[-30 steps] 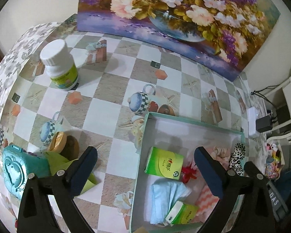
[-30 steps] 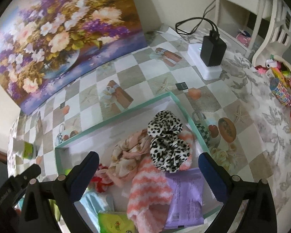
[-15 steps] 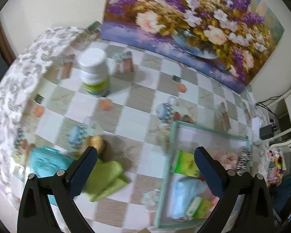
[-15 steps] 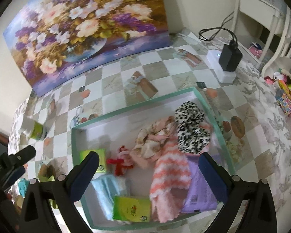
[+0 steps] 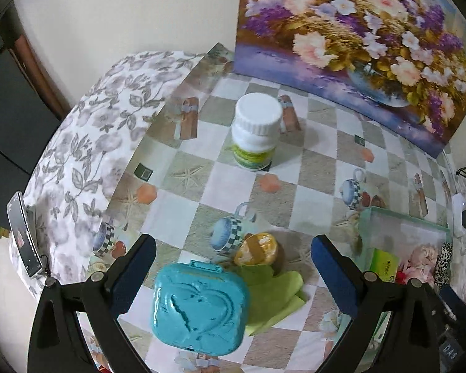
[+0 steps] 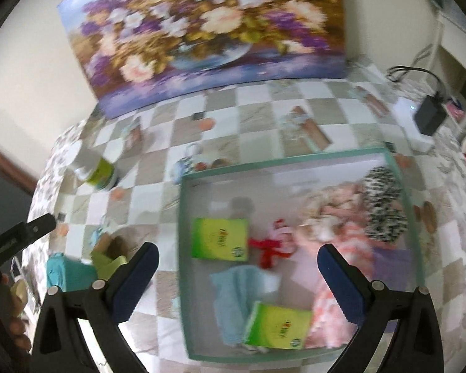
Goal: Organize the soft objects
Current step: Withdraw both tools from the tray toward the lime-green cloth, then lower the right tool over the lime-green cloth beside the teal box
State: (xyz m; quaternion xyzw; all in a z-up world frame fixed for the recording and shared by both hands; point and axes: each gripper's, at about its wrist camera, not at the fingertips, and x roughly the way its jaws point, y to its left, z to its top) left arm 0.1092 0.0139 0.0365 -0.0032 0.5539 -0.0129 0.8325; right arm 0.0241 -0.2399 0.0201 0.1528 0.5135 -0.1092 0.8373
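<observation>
Tools (image 5: 233,267) (image 6: 237,275) both spread, empty (green cloth (image 5: 273,295) beside teal case (image 5: 198,307)); box (image 6: 183,248) holds soft things.

— Where is the box (image 6: 295,157)?
— It sits on the surface (image 5: 220,183), off to the right. In it lie two packs (image 6: 219,238), a towel (image 6: 236,292) between them, a bow (image 6: 268,248) beside the far pack, and a pile of cloths (image 6: 341,217) at the right end.
— And left of the box?
— A case (image 5: 198,307) lies near the front. A folded cloth (image 5: 273,292) lies partly under it, on its right. A small round thing (image 5: 256,248) sits just behind the cloth.
— What is farther back?
— A bottle (image 5: 255,130) stands upright near the middle. Behind it a picture (image 5: 357,37) leans on the wall.
</observation>
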